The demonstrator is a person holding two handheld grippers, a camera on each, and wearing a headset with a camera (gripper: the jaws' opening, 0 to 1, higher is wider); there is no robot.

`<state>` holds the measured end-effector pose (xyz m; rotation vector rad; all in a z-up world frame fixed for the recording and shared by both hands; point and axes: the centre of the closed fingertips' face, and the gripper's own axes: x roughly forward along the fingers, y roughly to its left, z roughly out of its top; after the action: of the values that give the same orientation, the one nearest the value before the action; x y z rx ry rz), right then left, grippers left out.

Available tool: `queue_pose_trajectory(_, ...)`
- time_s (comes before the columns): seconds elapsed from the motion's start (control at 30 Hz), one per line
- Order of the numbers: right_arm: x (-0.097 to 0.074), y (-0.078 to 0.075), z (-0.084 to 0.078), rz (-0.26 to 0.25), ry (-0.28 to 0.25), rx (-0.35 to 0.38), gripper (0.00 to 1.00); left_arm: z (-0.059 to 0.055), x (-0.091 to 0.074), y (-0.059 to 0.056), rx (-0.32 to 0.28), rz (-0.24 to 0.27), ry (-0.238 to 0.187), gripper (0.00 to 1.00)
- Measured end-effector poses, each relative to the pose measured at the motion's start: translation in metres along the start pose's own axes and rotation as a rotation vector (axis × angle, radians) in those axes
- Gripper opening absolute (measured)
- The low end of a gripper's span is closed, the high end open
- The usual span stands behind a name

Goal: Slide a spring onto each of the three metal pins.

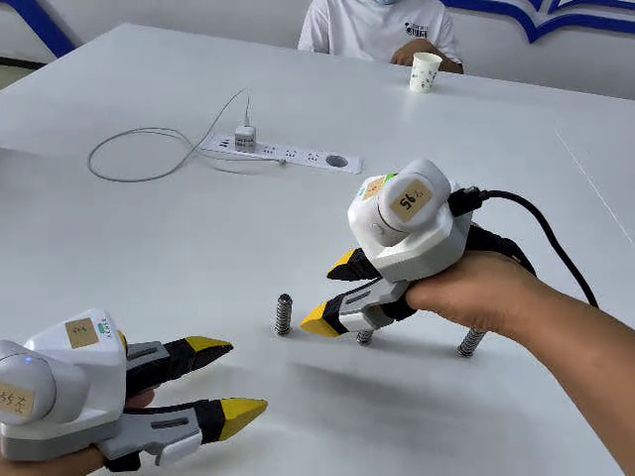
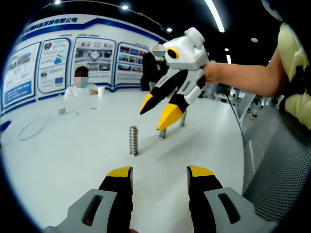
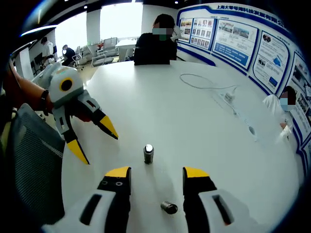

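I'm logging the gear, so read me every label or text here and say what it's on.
Roughly "56", handwritten: tan sticker on right tool.
Cut off, unreadable: handwritten sticker on left tool.
Too blurred: Chinese heading on wall banner.
Too small: shirt print, cup logo.

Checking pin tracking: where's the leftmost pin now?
In the head view, the leftmost pin stands upright on the white table, just left of the lower yellow tip of the right gripper and beyond the open left gripper.

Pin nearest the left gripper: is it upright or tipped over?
Upright. The pin stands vertical on the table, wrapped in coils, with nothing touching it.
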<state>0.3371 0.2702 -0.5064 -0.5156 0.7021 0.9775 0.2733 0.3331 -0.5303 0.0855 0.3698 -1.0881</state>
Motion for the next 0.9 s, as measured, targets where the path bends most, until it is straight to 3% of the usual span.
queue_pose_trajectory(0.9, -0.018, -0.011, -0.019, -0.046, -0.026, 0.045, 0.52, 0.006, 0.004, -0.003, 0.005, -0.004, 0.008, 0.46)
